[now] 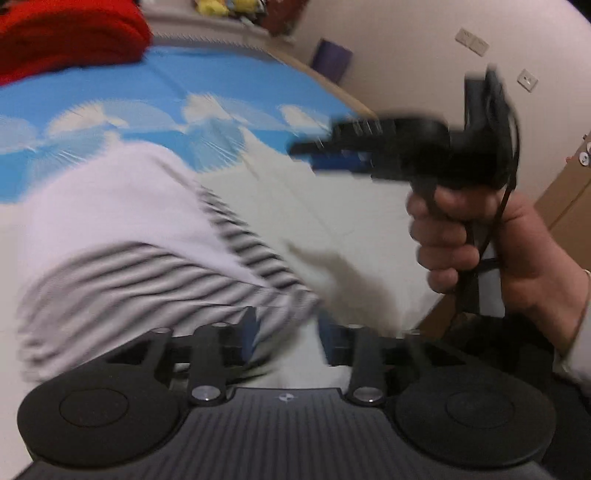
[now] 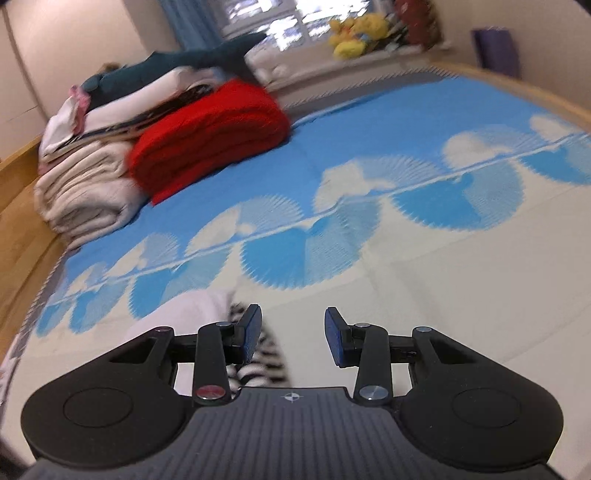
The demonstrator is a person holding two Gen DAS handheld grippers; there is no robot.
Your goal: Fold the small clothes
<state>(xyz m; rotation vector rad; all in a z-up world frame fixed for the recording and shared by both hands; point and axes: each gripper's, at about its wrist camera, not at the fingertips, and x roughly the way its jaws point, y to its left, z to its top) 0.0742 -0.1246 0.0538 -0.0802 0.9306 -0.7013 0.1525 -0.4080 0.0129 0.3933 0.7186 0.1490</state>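
Observation:
A small white garment with black-and-white striped parts (image 1: 129, 236) lies on the blue and white bed mat. My left gripper (image 1: 286, 332) is right over its near edge, jaws open, with cloth between and under the fingers; no grip shows. The view is blurred. My right gripper (image 1: 306, 149) is held in a hand above the mat to the right of the garment. In the right wrist view the right gripper (image 2: 291, 339) is open and empty, with the garment's striped edge (image 2: 258, 354) just below its left finger.
A red folded blanket (image 2: 210, 140) and a stack of folded bedding (image 2: 85, 177) sit at the far left of the mat (image 2: 369, 147). Plush toys (image 2: 354, 33) line the window sill. A wooden bed frame (image 2: 22, 236) edges the mat.

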